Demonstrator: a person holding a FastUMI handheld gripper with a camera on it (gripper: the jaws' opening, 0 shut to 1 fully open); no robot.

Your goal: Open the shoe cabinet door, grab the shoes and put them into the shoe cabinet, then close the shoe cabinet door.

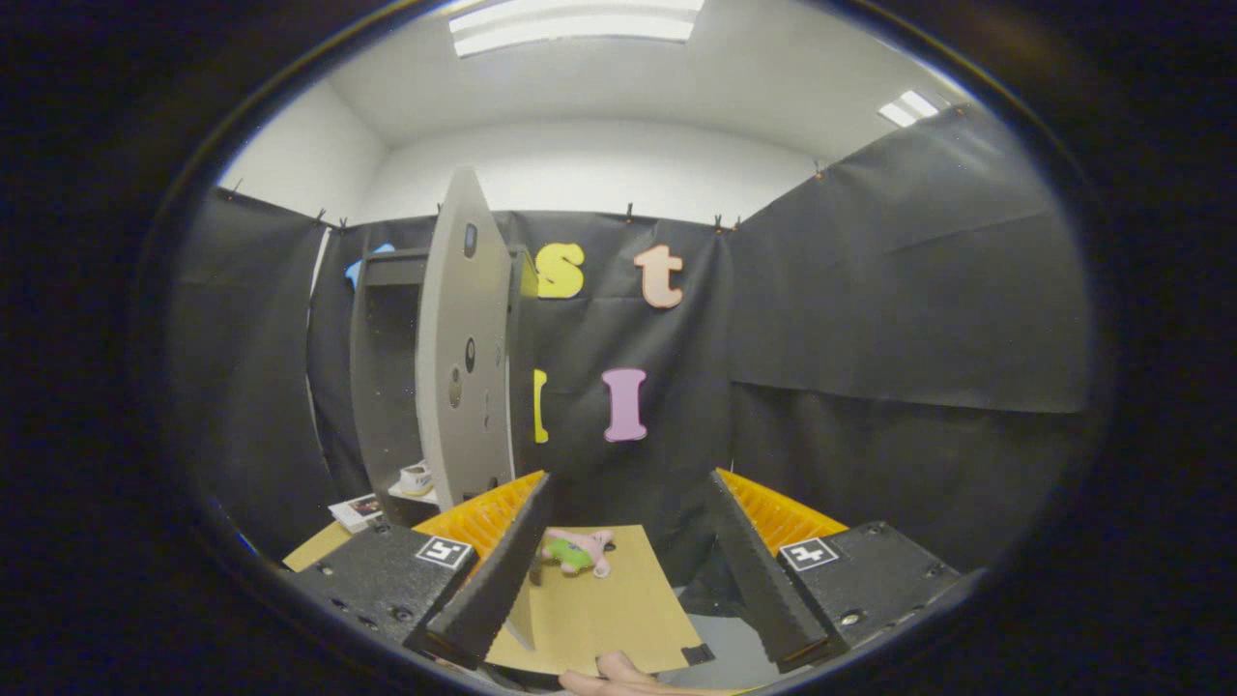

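Observation:
The grey shoe cabinet [387, 377] stands at the back left, against the booth wall. Its door [462, 338] is swung open toward me, edge-on. A small light shoe [417, 478] sits inside the cabinet on its bottom shelf. My gripper [628, 493] is open, its fingers spread wide with nothing between them, well short of the cabinet and to the right of the door.
A brown cardboard sheet [599, 599] lies on the surface below my fingers, with a small pink and green toy [578, 551] on it. A printed card [356, 508] lies in front of the cabinet. A person's fingers [618, 674] touch the cardboard's near edge.

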